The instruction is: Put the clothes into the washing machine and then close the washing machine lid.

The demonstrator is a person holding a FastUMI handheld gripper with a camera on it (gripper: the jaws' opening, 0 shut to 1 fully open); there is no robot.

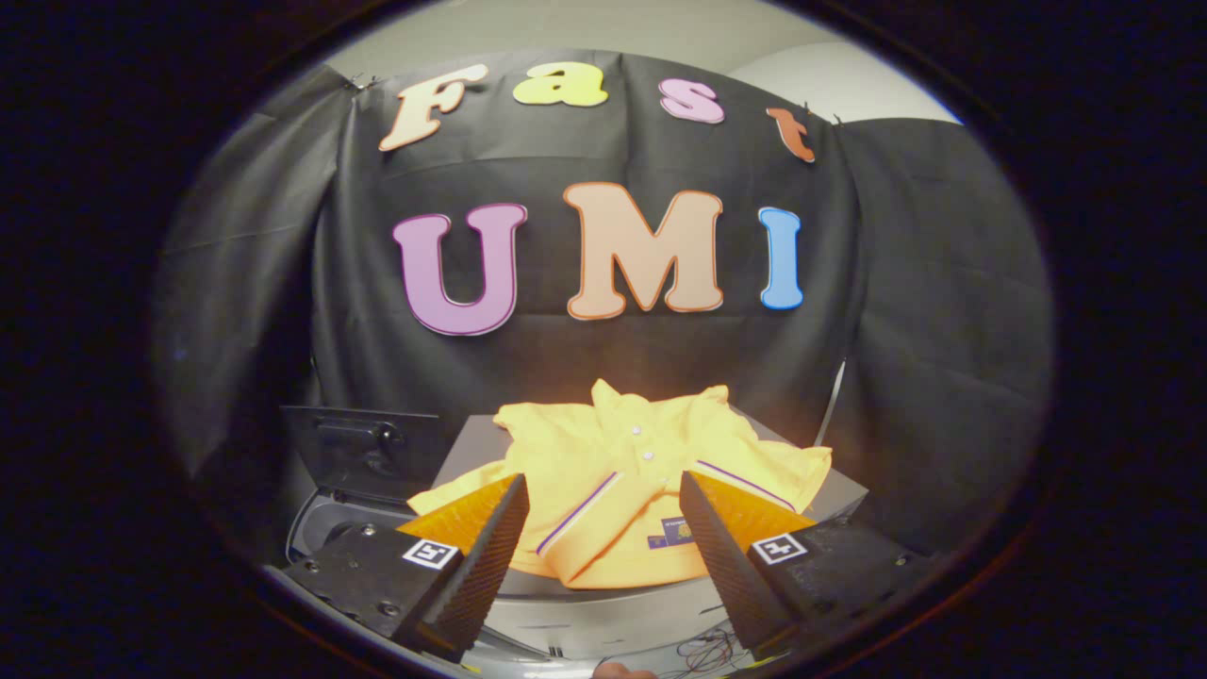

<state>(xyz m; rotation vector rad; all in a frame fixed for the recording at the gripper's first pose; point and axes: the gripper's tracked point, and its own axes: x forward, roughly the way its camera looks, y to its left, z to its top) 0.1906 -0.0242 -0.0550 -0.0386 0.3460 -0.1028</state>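
The shirt [618,471] lay spread flat on a grey platform [839,500], collar toward the booth's wall [613,358] and hem toward me. It was yellow, with a buttoned placket down the middle, purple-and-white stripes along the sleeve edges, and a small printed patch near the hem. Its near edge hung slightly over the platform's front. No part of it was inside the washer [321,528].

My claw [603,490] stood open, fingers wide apart, with the shirt's lower front showing in the gap between them. I could not tell whether the fingertips touched the cloth or hovered just above it; neither finger pressed on anything that I could confirm. A square black-and-white marker sat on the body of each finger.

The washer stood beside the platform, on the side of my left finger and partly hidden behind it. Its dark lid [363,453] was raised upright, with a handle showing on its face, and the pale rim of the opening curved below it.

Beneath the platform's front edge, between my fingers, a tangle of thin wires [707,651] lay low down. The wall closed off the scene behind the shirt.
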